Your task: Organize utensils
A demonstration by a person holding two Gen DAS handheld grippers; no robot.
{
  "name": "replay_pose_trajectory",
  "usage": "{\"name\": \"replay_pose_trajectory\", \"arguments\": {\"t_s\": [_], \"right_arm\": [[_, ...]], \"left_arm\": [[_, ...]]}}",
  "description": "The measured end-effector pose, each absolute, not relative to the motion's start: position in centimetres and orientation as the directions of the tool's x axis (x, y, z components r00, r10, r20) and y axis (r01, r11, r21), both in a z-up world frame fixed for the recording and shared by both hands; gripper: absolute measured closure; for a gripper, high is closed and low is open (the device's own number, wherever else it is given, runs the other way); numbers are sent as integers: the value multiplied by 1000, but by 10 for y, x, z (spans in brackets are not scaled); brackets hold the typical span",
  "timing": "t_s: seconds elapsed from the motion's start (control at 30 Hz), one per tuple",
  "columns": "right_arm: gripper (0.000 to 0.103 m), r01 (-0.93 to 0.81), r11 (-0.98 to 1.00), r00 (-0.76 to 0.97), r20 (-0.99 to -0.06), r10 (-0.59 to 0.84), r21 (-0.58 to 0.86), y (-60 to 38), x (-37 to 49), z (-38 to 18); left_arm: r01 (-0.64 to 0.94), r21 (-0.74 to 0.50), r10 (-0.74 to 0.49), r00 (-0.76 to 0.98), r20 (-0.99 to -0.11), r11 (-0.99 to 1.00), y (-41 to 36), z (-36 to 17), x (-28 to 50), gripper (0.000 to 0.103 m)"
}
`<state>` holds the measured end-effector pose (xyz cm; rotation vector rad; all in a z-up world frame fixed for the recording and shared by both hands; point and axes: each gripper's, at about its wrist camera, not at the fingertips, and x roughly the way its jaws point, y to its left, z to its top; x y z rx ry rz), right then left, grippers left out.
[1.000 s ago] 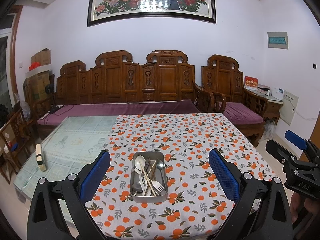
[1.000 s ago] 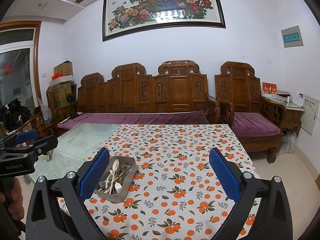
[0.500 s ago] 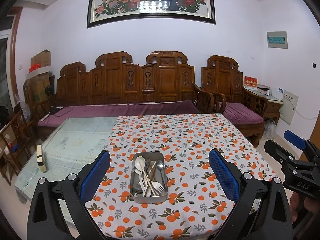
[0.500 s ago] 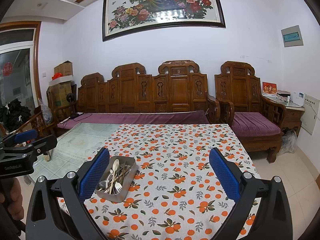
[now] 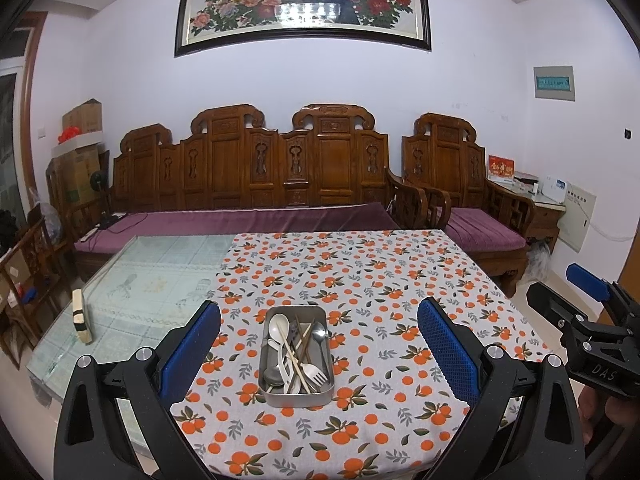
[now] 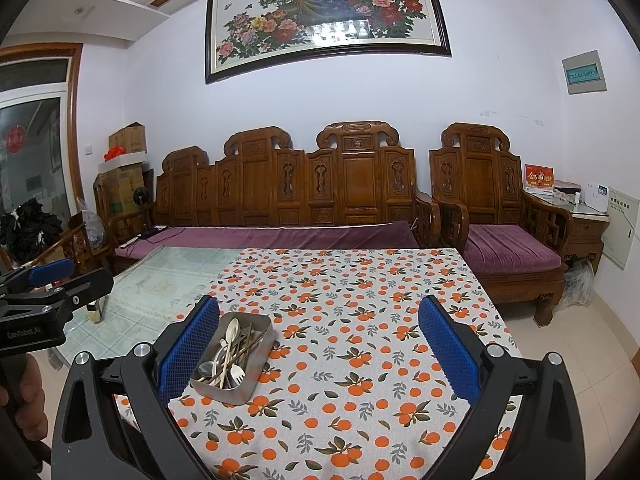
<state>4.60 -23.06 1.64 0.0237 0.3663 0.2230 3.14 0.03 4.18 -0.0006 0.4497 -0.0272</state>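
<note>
A metal tin point(image 5: 297, 397) sits on the orange-print tablecloth point(image 5: 360, 280), filled with mixed utensils: a white spoon point(image 5: 278, 327), a white fork point(image 5: 315, 373), chopsticks and metal spoons. My left gripper point(image 5: 319, 348) hovers above the near table edge, open, with the tin framed between its blue pads. In the right wrist view the tin point(image 6: 256, 376) lies just right of the left pad, and my right gripper point(image 6: 319, 346) is open and holds nothing. Each gripper shows at the edge of the other's view.
The table's left half is bare glass point(image 5: 152, 280), with a small cream and black block point(image 5: 81, 316) near its left edge. A carved wooden bench point(image 5: 256, 184) with purple cushions stands behind the table. An armchair point(image 5: 472, 200) stands at the right.
</note>
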Motion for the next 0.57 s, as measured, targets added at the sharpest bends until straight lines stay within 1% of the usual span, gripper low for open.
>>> {"name": "replay_pose_trajectory", "arguments": {"t_s": [0.57], "right_arm": [[3,-211,975,910,-353,220,63,-231,46,17]], "left_arm": [[28,-5,-27,899,-436,1000,1,46,31,8]]}}
